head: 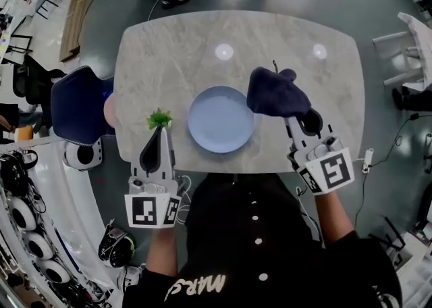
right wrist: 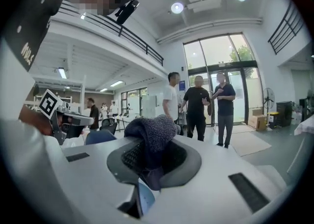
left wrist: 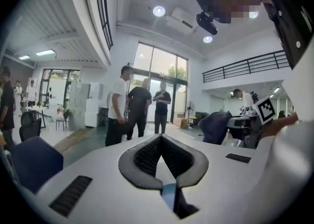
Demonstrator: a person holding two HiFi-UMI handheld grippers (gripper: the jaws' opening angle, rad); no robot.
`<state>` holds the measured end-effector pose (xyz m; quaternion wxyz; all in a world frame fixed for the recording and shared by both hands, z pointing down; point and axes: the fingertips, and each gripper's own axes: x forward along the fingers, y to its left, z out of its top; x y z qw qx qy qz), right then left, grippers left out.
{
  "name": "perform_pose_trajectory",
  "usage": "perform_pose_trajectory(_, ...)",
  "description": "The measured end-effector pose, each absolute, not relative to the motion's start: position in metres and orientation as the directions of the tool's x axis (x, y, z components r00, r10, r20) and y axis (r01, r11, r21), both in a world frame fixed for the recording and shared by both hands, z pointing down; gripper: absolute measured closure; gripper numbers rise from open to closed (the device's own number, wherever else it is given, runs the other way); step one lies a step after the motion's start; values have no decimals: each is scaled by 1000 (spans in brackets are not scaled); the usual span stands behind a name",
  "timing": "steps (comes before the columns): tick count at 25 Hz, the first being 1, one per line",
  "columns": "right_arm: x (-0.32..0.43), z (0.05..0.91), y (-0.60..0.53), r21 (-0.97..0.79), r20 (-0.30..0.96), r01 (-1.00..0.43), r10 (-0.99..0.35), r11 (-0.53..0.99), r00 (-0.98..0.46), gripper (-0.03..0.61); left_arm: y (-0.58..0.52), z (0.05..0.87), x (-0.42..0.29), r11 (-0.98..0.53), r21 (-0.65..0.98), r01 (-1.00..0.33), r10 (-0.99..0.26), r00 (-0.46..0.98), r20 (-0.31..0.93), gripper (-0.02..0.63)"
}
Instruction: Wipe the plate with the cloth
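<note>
The right gripper (head: 304, 121) pinches the dark cloth (head: 277, 92) in its fingers, beside the plate (head: 221, 119) (mid-worktop (head: 283, 30)). The left gripper (head: 158, 134) is closed and empty. Wiping hasn't begun; next, probably, the cloth goes down onto the plate.

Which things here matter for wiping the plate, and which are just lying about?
For the job: blue plate; dark cloth, clamped in the right tool.
Just lying about: small green sprig on the table; blue chair; left tool, shut and empty.
</note>
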<state>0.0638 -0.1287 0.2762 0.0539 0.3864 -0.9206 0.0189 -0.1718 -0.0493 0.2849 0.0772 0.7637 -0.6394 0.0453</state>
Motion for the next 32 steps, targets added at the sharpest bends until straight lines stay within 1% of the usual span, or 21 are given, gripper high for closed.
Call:
perform_pose_trajectory(6,105,228,-124,-12,15,-798,-798,603,-603,548,-58,227,-180,-148,-13,-989,-987,147,69,597)
perform_pose_trajectory(10,132,199,-124,-30,-58,-837,-837,546,-544,548,-61,191,-181,-137,-29,-990,-990,138,-12,598)
perform_pose_trajectory(13,149,183,-118,-28,-97,-858,-856,513,-509,548,-58,176,-179,-134,-47,-990,-989,137,-48,597)
perform_pose_trajectory(20,188,156,-99,-23,-158,-901,-891,434,-425,548,-49,162,-194,-87,-60,-994,-993,92,-78,597)
perform_pose_trajectory(24,210,148,-89,-11,-176,-915,-902,403,-395,548,-43,160,-200,-63,-45,-997,-994,67,-84,597)
perform_pose_trajectory(32,232,149,-76,6,-191,-940,-922,342,-336,548,-27,167,-237,21,-32,-999,-997,-19,-74,597)
